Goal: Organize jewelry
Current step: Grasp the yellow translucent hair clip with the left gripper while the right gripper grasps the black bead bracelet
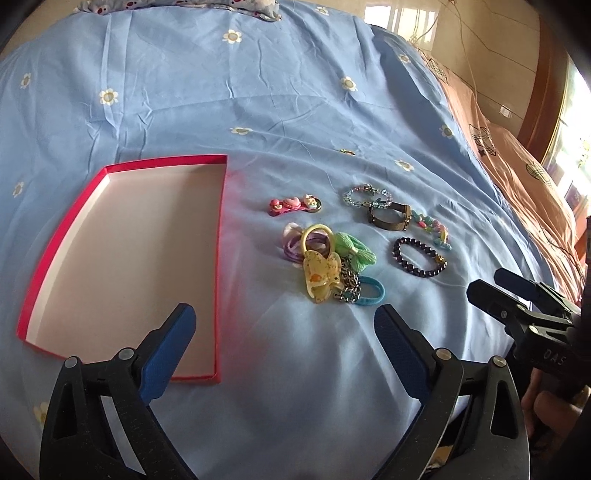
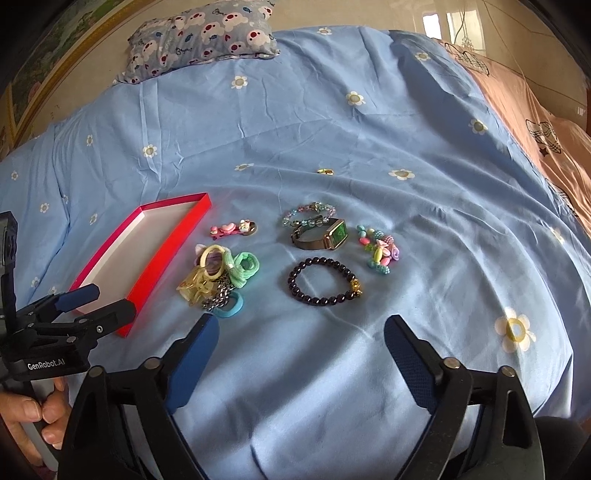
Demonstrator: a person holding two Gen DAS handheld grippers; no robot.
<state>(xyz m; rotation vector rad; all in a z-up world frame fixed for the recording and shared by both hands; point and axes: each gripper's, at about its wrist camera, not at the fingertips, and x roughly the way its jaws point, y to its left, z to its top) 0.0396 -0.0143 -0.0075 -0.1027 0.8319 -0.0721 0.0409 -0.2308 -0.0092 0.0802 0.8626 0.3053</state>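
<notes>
A shallow red box [image 1: 218, 236] with a white inside lies on the blue bedsheet, also in the right wrist view [image 2: 166, 254]. Right of it lie a pink hair clip [image 1: 293, 204], a heap of hair ties and a chain [image 1: 328, 266], a clear bead bracelet [image 1: 364, 195], a watch [image 1: 389, 218], a pastel bead bracelet [image 1: 434, 229] and a dark bead bracelet [image 1: 419, 257] [image 2: 325, 281]. My left gripper [image 1: 284, 317] is open and empty, in front of the box and the heap. My right gripper [image 2: 301, 326] is open and empty, just short of the dark bracelet.
A patterned pillow [image 2: 207, 33] lies at the bed's far end. A pink quilt [image 2: 535, 122] covers the right side. A small gold piece [image 2: 325, 171] lies alone beyond the jewelry. The other gripper shows in each view [image 1: 517, 295] [image 2: 74, 306].
</notes>
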